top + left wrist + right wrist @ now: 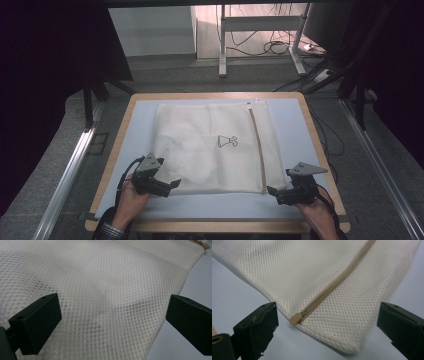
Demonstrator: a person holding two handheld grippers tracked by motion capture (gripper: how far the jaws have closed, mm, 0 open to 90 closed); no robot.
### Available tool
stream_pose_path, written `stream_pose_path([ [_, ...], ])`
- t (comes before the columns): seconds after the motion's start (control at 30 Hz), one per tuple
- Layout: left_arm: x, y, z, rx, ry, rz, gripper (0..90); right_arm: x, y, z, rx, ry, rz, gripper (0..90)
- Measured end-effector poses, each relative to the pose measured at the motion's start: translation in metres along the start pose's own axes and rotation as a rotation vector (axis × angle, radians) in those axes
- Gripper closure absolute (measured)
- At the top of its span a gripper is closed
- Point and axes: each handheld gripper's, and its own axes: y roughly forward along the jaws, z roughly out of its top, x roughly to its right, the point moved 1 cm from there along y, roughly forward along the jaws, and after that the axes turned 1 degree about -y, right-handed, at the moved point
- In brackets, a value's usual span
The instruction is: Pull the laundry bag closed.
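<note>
1. White mesh laundry bag (210, 145) with a beige zipper (257, 145) lies flat in the middle of the pale blue desk (295, 130).
2. Left tool (172, 185) sits at the bag's near left corner, jaws wide apart over the mesh (105, 295).
3. Right tool (272, 191) sits just beside the near right corner, jaws apart around the zipper's end (295, 319).
</note>
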Motion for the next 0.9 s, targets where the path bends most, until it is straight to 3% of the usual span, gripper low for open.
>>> stream_pose_path([
  [0.37,0.003,0.002,0.001,-0.01,0.019,-0.003,0.0,-0.007,0.007,0.001,-0.015,-0.017,-0.011,2.3],
  [0.53,0.004,0.002,0.001,-0.012,0.027,-0.004,0.0,-0.007,0.013,0.002,-0.035,0.023,-0.014,2.4],
  [0.7,0.004,0.003,0.001,-0.016,0.031,-0.005,0.0,-0.012,0.013,0.003,-0.057,-0.016,-0.046,8.3],
  [0.9,0.005,0.003,0.002,-0.009,0.035,-0.006,0.0,-0.018,0.017,0.006,-0.141,-0.097,-0.084,20.0],
])
